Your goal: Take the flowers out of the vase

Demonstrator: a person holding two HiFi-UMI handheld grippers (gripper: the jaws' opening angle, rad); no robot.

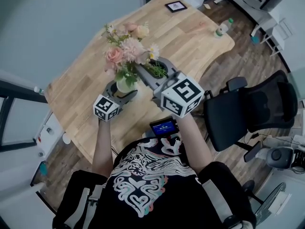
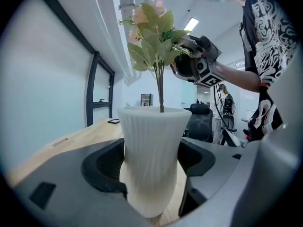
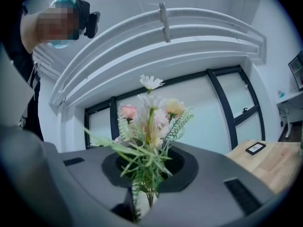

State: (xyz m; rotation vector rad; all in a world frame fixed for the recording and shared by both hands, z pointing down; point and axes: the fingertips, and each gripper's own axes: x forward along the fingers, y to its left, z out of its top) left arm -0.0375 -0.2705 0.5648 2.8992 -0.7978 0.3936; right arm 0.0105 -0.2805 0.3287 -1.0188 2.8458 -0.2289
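Flowers stand in the vase, with a stem running straight down through its mouth, so the lift-out is in hand but not finished. The left gripper has its jaws closed on the vase's ribbed waist, one on each side, steadying it over the table. The right gripper comes in level just above the vase's rim. Its jaws are narrowed onto the stems under the leaves, and the blooms fan out above them.

To do this well, I judge the pull should go straight up along the vase's axis until the stem ends clear the rim. A slanted pull would drag the stems on the lip and could tip the vase. The left grip should be kept low and firm, since the vase looks light and tapers toward its foot. The right grip looks snug enough for thin stems, and squeezing harder would likely crush them.

A bottle sits well to the right of the vase near the table edge, a dark frame lies far beyond it, and a chair stands to its right, off the table. None of these hangs over the vase, so the way up looks free. Only the vase's own flared rim stands in the way.
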